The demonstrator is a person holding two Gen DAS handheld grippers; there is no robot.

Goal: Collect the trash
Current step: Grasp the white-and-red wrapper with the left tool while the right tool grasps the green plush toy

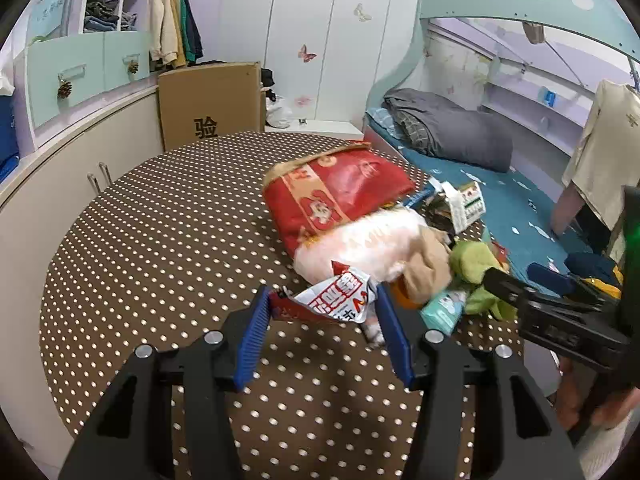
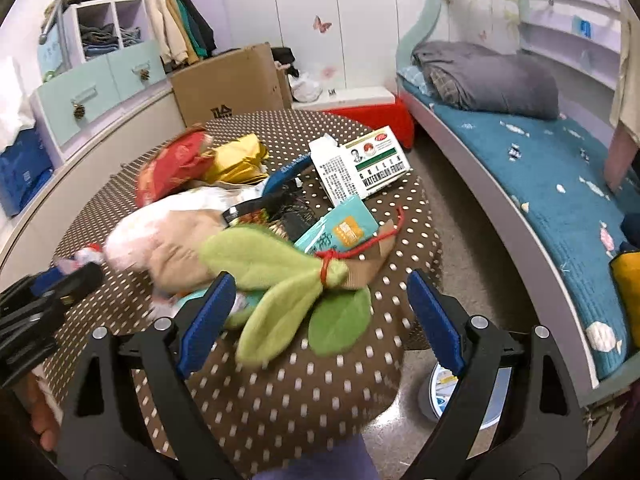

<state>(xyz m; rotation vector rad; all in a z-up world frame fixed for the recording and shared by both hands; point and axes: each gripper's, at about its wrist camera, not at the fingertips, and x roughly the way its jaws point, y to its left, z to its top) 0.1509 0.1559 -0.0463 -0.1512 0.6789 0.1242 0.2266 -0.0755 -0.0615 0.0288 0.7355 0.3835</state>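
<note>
A pile of trash lies on a round brown dotted table [image 1: 160,240]. My left gripper [image 1: 324,300] has its blue pads on either side of a crumpled red and white wrapper [image 1: 336,296]; the pads look closed on its ends. Behind it lie a red bag [image 1: 336,196] and a pale plastic bag [image 1: 372,248]. My right gripper [image 2: 320,312] is open over a green felt leaf bundle [image 2: 280,276] tied with red string. It also shows at the right of the left wrist view [image 1: 520,284]. A white watermelon-frost box [image 2: 360,168] and a teal packet [image 2: 340,232] lie farther back.
A cardboard box [image 1: 208,104] stands behind the table. A cabinet with drawers [image 1: 80,76] runs along the left. A bed with a blue mattress [image 2: 540,184] and grey bedding is on the right. A bin [image 2: 464,396] stands on the floor by the table.
</note>
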